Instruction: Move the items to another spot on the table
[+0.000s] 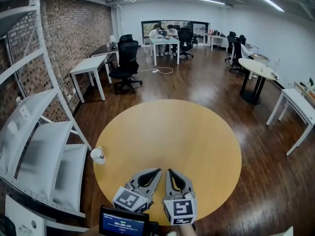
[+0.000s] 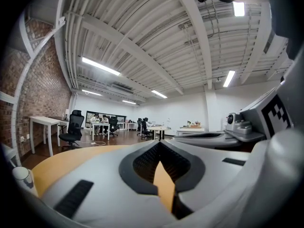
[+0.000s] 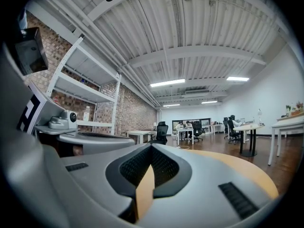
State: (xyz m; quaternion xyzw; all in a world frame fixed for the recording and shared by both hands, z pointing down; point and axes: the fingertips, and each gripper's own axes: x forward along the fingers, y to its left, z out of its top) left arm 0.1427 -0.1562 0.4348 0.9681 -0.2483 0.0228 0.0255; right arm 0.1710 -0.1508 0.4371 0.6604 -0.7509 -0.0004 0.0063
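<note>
Both pairs of jaws are closed tip to tip with nothing between them. The left gripper (image 1: 157,171) and the right gripper (image 1: 169,171) rest side by side at the near edge of the round yellow counter (image 1: 197,132), pointing level across it. Each gripper view shows only a thin wedge of bare counter behind the meeting pads.

The only item on the counter is a small white cup (image 1: 98,155). It stands at the far left rim, well apart from both grippers and close to the white shelf rack (image 1: 44,151). The rest of the top is bare wood.

This arrangement fits two stages equally. The cup may be waiting at the rim to be carried elsewhere, or it may have been set there as its new spot with the grippers pulled back to rest. Nothing visible decides between them.

Either way, the cup's position is the thing to respect. It sits so near the edge that a nudge outward would likely send it to the floor. It looks light and easy to tip. Any handling is best done by the left gripper, which is nearer, with the jaws spread wider than the cup before they reach it, closing gently around the body rather than the top.
</note>
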